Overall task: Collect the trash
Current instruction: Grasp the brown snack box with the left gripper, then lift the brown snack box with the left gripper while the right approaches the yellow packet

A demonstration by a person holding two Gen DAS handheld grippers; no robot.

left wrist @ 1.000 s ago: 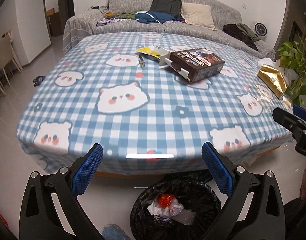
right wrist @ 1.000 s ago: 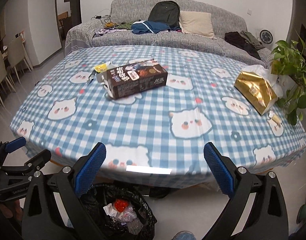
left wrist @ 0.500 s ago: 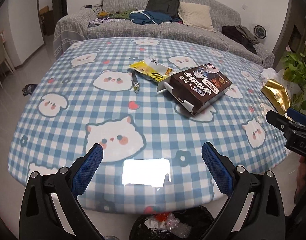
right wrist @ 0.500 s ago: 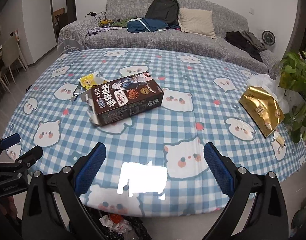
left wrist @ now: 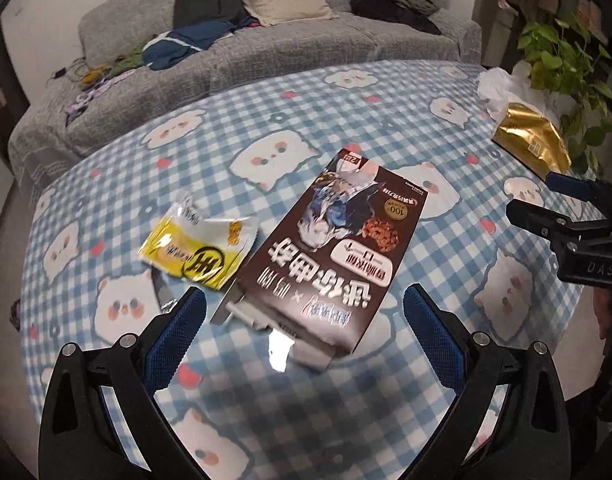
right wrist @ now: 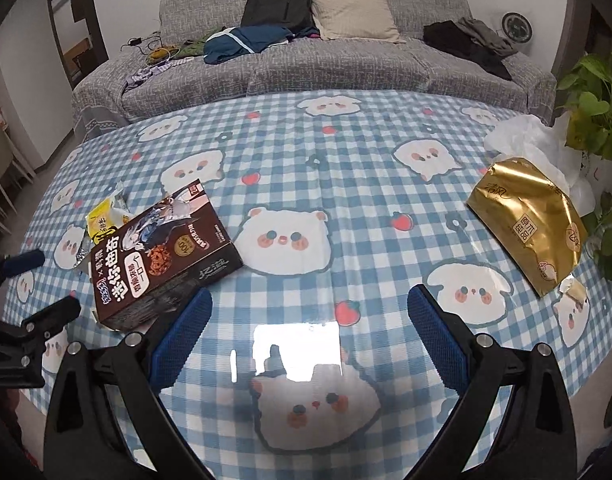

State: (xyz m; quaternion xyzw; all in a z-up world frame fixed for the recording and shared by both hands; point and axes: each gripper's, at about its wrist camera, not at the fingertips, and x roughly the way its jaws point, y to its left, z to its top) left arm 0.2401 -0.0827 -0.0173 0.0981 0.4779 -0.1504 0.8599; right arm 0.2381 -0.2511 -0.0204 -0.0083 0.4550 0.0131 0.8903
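Left hand-held gripper (left wrist: 304, 312) agape; right hand-held gripper (right wrist: 309, 316) likewise.

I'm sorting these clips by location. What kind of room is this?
Most likely a home living room: a grey sofa strewn with clothes and a backpack, a table with a bear-print checked tablecloth, and a potted plant beside it.
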